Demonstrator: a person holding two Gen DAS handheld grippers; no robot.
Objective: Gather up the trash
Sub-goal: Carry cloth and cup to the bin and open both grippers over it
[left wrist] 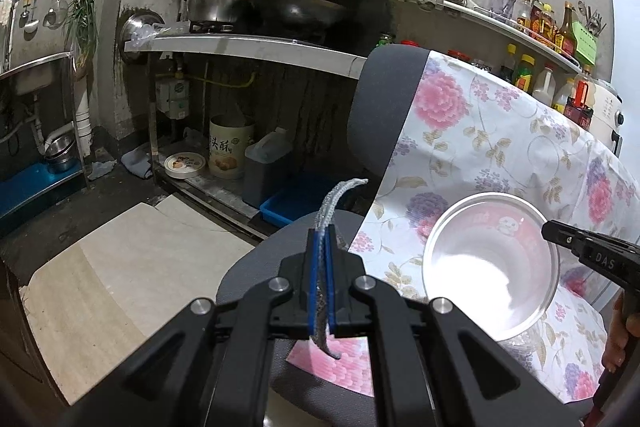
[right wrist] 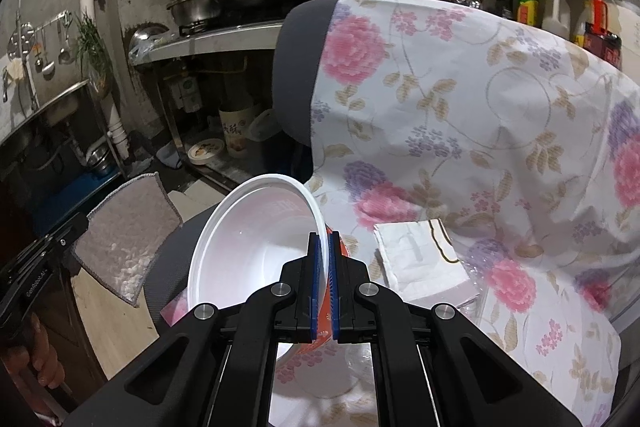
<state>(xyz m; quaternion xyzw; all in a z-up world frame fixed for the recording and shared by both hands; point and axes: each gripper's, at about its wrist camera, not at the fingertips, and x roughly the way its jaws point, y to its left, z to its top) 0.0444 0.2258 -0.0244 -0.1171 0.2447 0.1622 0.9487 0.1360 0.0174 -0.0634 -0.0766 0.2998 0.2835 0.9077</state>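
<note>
One white bowl point(right wrist: 256, 251), one grey cloth point(right wrist: 124, 239) and one folded pack of napkins point(right wrist: 420, 259) are in play, with two tongs at work. The left tongs point(left wrist: 323, 239) are clamped on the cloth, seen edge-on in the left wrist view as a thin strip running straight forward between the blue pads point(left wrist: 316, 267); in the right wrist view it hangs as a flat square, held at one corner, out over the chair seat point(right wrist: 188, 231) and floor. The right tongs point(right wrist: 324, 247) pinch the bowl's rim, the bowl tipped on its side with its mouth facing left toward the cloth, lifted off the floral sheet point(right wrist: 480, 107) that covers the chair. The napkin pack lies flat on the sheet just right of the right tongs, its long side running away from the camera. Left of the sheet's edge the bare seat and tiled floor point(left wrist: 132, 267) give open room.
</note>
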